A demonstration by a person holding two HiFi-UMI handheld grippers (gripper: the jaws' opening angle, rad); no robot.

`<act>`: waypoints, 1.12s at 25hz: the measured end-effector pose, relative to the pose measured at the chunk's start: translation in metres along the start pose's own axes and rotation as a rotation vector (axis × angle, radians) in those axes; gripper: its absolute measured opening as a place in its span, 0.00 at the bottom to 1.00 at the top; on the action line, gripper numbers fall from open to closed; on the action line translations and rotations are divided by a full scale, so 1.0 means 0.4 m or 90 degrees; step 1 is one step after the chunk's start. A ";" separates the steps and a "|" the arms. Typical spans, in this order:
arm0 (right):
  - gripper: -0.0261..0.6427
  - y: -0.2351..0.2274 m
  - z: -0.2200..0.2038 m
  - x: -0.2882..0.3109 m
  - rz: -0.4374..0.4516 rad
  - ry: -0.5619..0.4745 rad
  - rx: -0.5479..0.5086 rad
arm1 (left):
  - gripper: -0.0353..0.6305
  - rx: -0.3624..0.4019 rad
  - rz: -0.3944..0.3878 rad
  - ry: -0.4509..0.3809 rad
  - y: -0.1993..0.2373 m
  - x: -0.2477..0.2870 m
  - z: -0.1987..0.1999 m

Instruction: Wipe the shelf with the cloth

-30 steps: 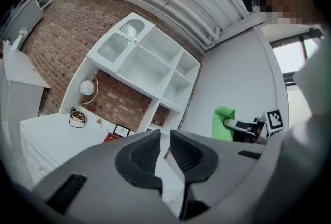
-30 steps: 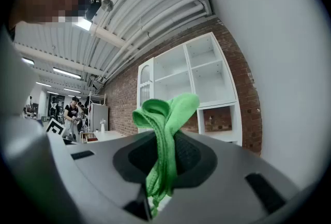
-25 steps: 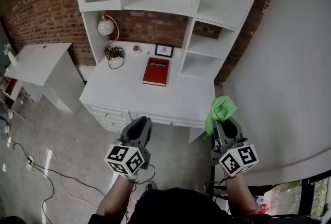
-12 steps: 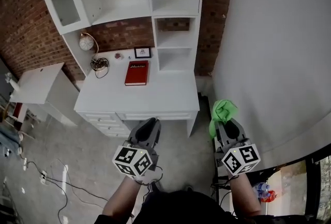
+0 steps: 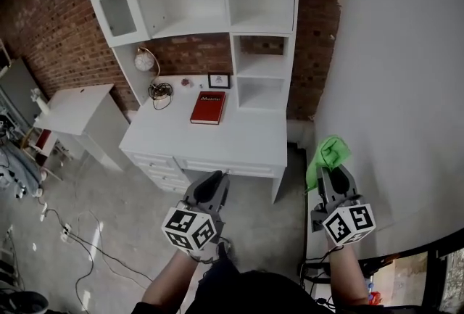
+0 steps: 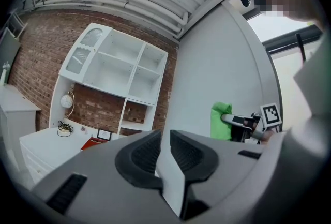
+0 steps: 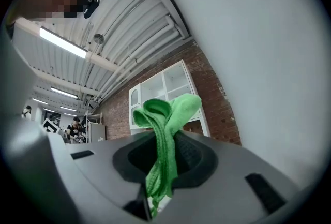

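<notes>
We hold two grippers and one green cloth. The right gripper [image 5: 332, 173] pinches the cloth [image 5: 330, 151], whose folded length runs along the jaws and juts forward toward the one white shelf [image 5: 217, 22]. The left gripper [image 5: 210, 182] holds nothing, its jaws slightly apart. Both forearms reach forward side by side, well short of the surface [image 5: 210, 135].
</notes>
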State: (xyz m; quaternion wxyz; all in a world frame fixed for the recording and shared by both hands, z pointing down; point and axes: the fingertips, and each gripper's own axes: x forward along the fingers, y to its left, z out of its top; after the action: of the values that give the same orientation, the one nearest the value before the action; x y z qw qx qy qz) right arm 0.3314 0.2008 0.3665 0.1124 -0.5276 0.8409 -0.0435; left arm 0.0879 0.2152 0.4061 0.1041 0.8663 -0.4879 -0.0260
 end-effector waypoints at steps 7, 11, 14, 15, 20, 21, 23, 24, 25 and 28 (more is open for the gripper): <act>0.13 -0.072 0.001 0.101 -0.026 -0.003 -0.037 | 0.14 0.000 0.001 -0.012 0.092 0.100 0.004; 0.13 -0.101 0.032 0.183 -0.060 -0.007 -0.075 | 0.14 -0.003 -0.021 -0.027 0.177 0.195 0.045; 0.13 -0.130 0.056 0.263 -0.084 -0.011 -0.103 | 0.14 0.014 -0.033 -0.049 0.259 0.282 0.114; 0.13 -0.137 0.064 0.290 -0.092 -0.011 -0.113 | 0.14 0.020 -0.037 -0.058 0.289 0.311 0.141; 0.13 -0.143 0.071 0.457 -0.124 0.000 -0.145 | 0.14 0.046 -0.052 -0.110 0.443 0.439 0.279; 0.13 -0.141 0.068 0.494 -0.126 0.004 -0.149 | 0.14 0.056 -0.053 -0.119 0.470 0.460 0.302; 0.13 -0.135 0.069 0.564 -0.129 0.007 -0.155 | 0.14 0.070 -0.054 -0.137 0.523 0.497 0.343; 0.13 -0.131 0.072 0.597 -0.129 0.008 -0.159 | 0.14 0.074 -0.054 -0.145 0.547 0.511 0.360; 0.13 -0.126 0.075 0.630 -0.127 0.010 -0.165 | 0.14 0.076 -0.054 -0.152 0.569 0.523 0.374; 0.13 -0.106 0.087 0.720 -0.113 0.018 -0.190 | 0.14 0.065 -0.055 -0.167 0.621 0.550 0.398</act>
State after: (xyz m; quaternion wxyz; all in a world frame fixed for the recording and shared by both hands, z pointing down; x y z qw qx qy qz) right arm 0.2564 -0.0744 0.2996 0.0166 -0.6097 0.7898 0.0650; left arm -0.0290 -0.1214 0.3141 -0.0058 0.8798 -0.4602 -0.1186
